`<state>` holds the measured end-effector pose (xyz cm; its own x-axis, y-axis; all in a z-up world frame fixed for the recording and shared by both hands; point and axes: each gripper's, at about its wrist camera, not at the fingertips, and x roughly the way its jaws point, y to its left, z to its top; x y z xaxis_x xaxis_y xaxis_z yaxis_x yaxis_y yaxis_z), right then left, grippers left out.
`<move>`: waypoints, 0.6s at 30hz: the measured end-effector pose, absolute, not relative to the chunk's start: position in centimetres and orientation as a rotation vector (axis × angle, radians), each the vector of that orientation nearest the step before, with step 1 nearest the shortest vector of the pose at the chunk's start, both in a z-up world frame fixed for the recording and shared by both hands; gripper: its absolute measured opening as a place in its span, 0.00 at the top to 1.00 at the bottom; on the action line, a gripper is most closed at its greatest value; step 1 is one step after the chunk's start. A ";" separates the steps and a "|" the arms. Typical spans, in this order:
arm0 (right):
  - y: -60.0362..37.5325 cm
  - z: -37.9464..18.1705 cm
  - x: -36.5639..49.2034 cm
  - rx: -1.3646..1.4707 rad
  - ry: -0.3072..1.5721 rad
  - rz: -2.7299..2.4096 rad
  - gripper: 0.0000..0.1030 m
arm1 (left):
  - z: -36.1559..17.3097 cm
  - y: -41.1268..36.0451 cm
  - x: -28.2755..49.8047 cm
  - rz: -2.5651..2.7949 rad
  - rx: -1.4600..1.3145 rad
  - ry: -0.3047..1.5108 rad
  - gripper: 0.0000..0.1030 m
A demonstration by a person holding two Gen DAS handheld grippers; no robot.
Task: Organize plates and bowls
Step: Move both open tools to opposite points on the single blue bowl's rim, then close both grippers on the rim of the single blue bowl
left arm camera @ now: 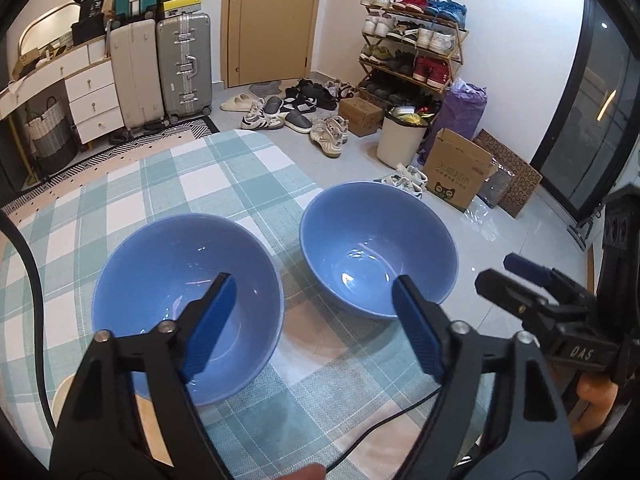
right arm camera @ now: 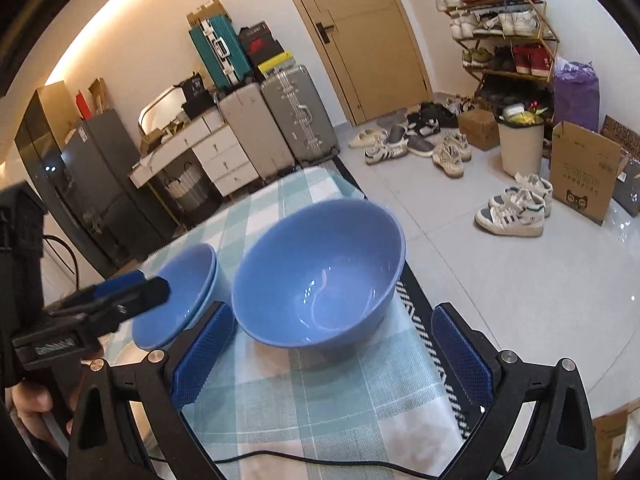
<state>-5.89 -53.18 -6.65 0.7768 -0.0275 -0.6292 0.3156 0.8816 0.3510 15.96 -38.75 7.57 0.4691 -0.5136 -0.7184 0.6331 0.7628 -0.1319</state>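
Note:
Two blue bowls stand on the checked tablecloth (left arm camera: 160,184). The left bowl (left arm camera: 188,304) looks nested in a second one, going by the double rim on the left bowl (right arm camera: 188,288) in the right wrist view. The right bowl (left arm camera: 378,248) stands alone near the table's edge and fills the middle as the right bowl (right arm camera: 320,276). My left gripper (left arm camera: 313,278) is open, one finger over the left bowl's hollow, the other at the right bowl's near rim. My right gripper (right arm camera: 332,308) is open just short of the right bowl, touching nothing.
A black cable (left arm camera: 400,404) crosses the cloth near me. A pale rim (left arm camera: 60,396), perhaps a plate, shows at the lower left. Past the table's right edge lie floor tiles with shoes (left arm camera: 328,132), a bin (left arm camera: 400,140) and a cardboard box (left arm camera: 456,172).

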 end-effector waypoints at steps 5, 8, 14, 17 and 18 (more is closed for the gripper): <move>-53.6 -5.9 -5.6 0.439 0.670 -0.205 0.01 | 7.3 -39.3 15.7 -0.733 0.161 0.830 0.37; -53.6 -5.5 -4.9 0.400 0.680 -0.197 0.03 | 7.4 -39.8 15.5 -0.741 0.160 0.830 0.40; -54.4 -6.2 -3.9 0.377 0.708 -0.221 0.17 | 6.6 -40.8 15.6 -0.753 0.149 0.862 0.50; -55.0 -7.1 -3.9 0.414 0.723 -0.219 0.22 | 5.8 -41.8 15.6 -0.771 0.151 0.891 0.52; -55.0 -7.2 -3.9 0.408 0.728 -0.224 0.22 | 5.4 -42.1 15.6 -0.771 0.155 0.897 0.53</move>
<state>-3.85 -54.98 -7.23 0.7276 -0.0572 -0.6836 0.3363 0.8983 0.2829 15.64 -42.09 5.44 0.3795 -0.5387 -0.7522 0.6621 0.7260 -0.1859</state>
